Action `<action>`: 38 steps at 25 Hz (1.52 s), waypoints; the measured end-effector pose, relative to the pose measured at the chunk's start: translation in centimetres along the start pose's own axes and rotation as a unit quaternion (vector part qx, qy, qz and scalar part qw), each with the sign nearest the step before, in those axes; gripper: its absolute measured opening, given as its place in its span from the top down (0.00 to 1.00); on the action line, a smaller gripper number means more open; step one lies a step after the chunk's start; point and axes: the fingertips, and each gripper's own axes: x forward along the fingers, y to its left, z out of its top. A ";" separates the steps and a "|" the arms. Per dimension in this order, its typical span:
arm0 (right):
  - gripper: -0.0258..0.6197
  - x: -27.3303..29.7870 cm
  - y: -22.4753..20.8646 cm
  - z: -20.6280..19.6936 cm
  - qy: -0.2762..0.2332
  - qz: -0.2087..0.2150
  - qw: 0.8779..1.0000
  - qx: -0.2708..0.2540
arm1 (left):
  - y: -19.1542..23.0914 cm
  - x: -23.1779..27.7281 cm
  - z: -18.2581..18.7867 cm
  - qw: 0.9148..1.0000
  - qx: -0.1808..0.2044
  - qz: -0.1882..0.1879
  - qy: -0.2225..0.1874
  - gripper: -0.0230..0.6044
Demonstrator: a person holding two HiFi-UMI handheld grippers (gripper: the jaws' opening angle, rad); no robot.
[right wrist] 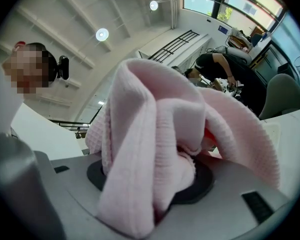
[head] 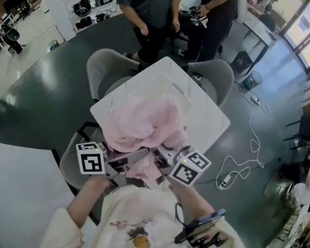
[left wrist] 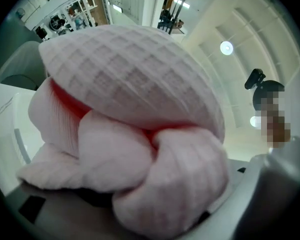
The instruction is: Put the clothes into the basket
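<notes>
A bundled pink waffle-knit garment (head: pixel 142 123) hangs over the white table (head: pixel 212 120), just in front of a pale translucent basket (head: pixel 178 89). My left gripper (head: pixel 125 168) holds the garment's near left edge, and my right gripper (head: pixel 163 158) holds its near right edge. In the left gripper view the garment (left wrist: pixel 130 84) fills the frame, its thick folds packed between the jaws. In the right gripper view a fold of the garment (right wrist: pixel 150 149) is pinched over the dark pad. The cloth hides the fingertips of both grippers.
Two grey chairs (head: pixel 106 66) (head: pixel 219 76) stand at the table's far side. Two people (head: pixel 150 14) stand beyond them. A white cable (head: pixel 243 164) lies on the dark floor at right. A second white surface (head: pixel 20 190) is at near left.
</notes>
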 end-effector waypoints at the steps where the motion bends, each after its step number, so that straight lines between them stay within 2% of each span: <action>1: 0.61 0.2 -0.6 0.4 0.000 0.000 1.000 0.003 | 0.3 0.5 0.5 1.000 0.000 -0.001 -0.002 0.36; 9: 0.61 2.0 -4.1 3.0 0.027 0.017 0.999 0.023 | 2.0 3.9 3.9 1.000 -0.003 0.012 -0.016 0.37; 13: 0.61 3.1 -3.3 4.9 0.027 0.042 0.999 0.018 | 0.9 4.3 5.6 0.999 0.014 0.020 -0.027 0.37; 19: 0.61 3.9 -0.9 7.4 0.034 0.064 0.997 0.004 | -1.5 4.4 7.3 0.999 0.008 0.032 -0.042 0.37; 24: 0.61 5.3 1.2 10.6 0.017 0.085 0.996 -0.020 | -4.3 4.8 10.6 0.998 0.048 0.024 -0.037 0.37; 26: 0.61 6.1 1.5 11.5 0.008 0.085 0.996 -0.035 | -4.7 4.9 11.8 0.998 0.060 0.013 -0.035 0.37; 30: 0.61 5.2 1.1 10.7 0.000 0.078 0.995 -0.055 | -4.3 5.1 10.6 0.997 0.069 -0.004 -0.039 0.37; 35: 0.61 9.5 -0.7 11.9 0.007 0.059 0.995 -0.079 | -1.4 5.2 14.4 0.998 0.057 -0.010 -0.033 0.37; 38: 0.61 9.8 -3.6 10.8 0.010 0.040 0.997 -0.070 | 1.1 6.1 14.2 0.998 0.045 -0.014 -0.033 0.37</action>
